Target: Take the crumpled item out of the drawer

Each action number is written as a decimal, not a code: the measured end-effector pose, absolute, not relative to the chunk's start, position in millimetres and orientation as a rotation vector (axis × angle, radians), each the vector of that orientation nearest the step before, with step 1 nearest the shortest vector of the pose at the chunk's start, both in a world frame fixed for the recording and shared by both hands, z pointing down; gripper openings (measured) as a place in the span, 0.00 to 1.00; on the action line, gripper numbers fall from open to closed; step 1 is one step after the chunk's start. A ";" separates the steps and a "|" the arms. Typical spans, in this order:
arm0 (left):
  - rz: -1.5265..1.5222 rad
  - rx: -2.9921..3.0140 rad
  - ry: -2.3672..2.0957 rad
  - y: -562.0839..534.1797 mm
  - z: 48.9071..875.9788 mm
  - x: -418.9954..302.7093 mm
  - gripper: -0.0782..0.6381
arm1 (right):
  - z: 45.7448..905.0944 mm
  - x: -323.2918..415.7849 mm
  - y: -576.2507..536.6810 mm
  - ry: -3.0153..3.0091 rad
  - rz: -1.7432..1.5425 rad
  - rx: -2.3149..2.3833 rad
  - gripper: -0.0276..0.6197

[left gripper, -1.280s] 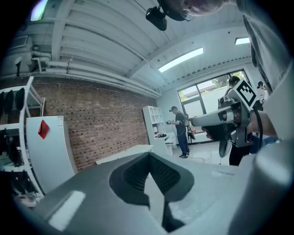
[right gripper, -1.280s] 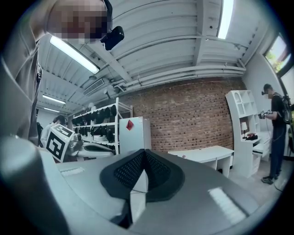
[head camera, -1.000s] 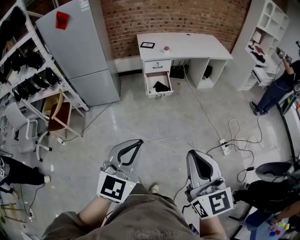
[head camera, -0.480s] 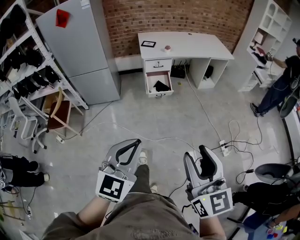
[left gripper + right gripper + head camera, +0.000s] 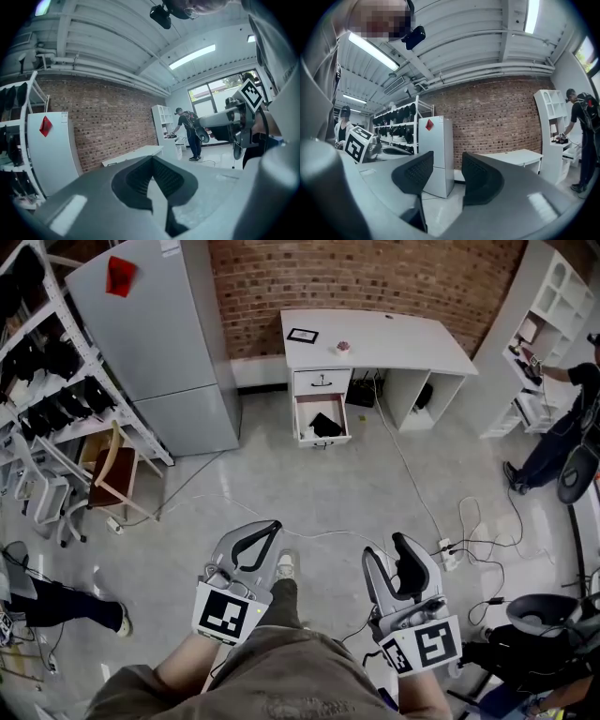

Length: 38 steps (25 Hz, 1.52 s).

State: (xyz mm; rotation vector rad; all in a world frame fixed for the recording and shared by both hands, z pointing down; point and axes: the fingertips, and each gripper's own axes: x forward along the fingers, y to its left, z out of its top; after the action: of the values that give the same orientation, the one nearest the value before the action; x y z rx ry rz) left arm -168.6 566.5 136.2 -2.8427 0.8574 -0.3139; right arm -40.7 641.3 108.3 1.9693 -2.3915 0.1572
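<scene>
Nearest us is the left gripper (image 5: pixel 271 525), grey with a black-and-white marker cube, held just ahead of our lap. Its jaws are pressed together tip to tip and grasp nothing. Beside it the right gripper (image 5: pixel 385 547), same build, has just been opening its jaws. They now stand apart with nothing between them. Both point roughly level toward the far wall.

Between the grippers, one pale shoe (image 5: pixel 286 565) rests on the grey concrete floor (image 5: pixel 309 484). A white power strip (image 5: pixel 448 544) with trailing cables lies on the floor just right of the right gripper.

Well apart from us, across the floor, the white desk (image 5: pixel 403 334) stands against the red brick wall (image 5: pixel 375 273). Its lower white drawer (image 5: pixel 323 439) is pulled out. The crumpled black item (image 5: pixel 326 425) lies inside, about the middle of the drawer's bottom, with neither gripper near it. The upper drawer (image 5: pixel 321 381) above is closed. A tall grey refrigerator (image 5: pixel 155 334) stands to the desk's left.

Progress, as we judge it: the drawer is already open, so no pull is needed, and nothing else is done. Left to do: cross the floor, reach into the drawer, close a gripper on the item and lift it clear over the drawer's front edge. The right gripper, already spread, looks the likelier one for the pick.
</scene>
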 end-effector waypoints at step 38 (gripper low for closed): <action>-0.541 -2.930 0.947 128.6 247.2 -74.7 0.11 | 234.9 74.3 191.9 -2.250 0.409 1.787 0.37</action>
State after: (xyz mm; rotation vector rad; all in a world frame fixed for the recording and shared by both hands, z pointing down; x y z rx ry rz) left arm -74.7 128.6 247.2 -2.9299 0.9467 -0.5406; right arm 74.3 191.9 234.9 1.7873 -2.2499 0.4087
